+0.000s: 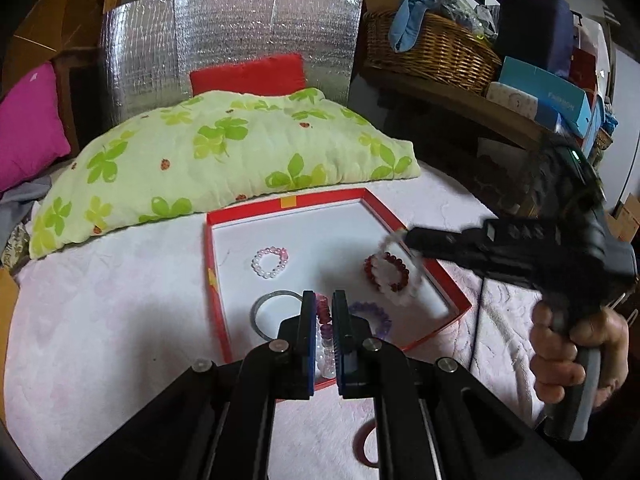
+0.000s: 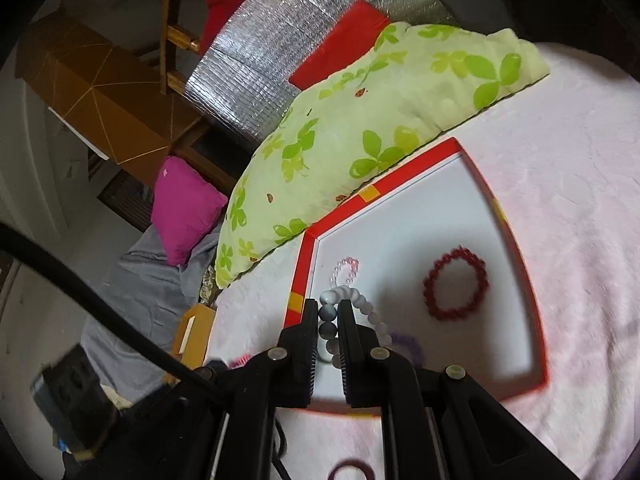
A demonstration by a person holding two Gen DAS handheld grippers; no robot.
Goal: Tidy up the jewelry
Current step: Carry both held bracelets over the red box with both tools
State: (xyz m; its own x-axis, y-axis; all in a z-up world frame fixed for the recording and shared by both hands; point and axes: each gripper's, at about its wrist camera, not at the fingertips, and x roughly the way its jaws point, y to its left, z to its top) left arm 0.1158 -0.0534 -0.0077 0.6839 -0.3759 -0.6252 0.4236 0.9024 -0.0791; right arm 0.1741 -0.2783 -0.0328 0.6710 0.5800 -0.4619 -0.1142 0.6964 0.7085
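- Jewelry mostly sitting in the red tray [image 1: 218, 292] with the white floor, on the pale pink bedspread [image 1: 100, 320].
- Pearl-and-pink bracelet [image 1: 270, 263] lying toward the tray's far left corner, well apart from the rest.
- Dark red bracelet [image 1: 387, 273] lying near the tray's right edge.
- Purple bracelet [image 1: 374, 316] and silver bangle [image 1: 267, 312] down by the tray's near edge, either side of the left gripper.
- Left gripper [image 1: 323, 312] pressed together on a pink bead bracelet [image 1: 322, 310], strand hanging down between the fingers, over the near edge of the tray.
- Right gripper [image 2: 328, 320] pinching a white bead bracelet [image 2: 352, 300], loop sticking out past the tips, over the tray's near left part in its own view.
- Same right gripper seen from the left camera, coming in over the right edge, white loop blurred at its tip; hand [image 1: 576, 356] wrapped round the handle.
- Dark red ring [image 1: 362, 446] lying on the bedspread outside the tray, near side, partly hidden behind the gripper frame.
- Green clover pillow [image 1: 224, 160] right up against the tray's far edge.
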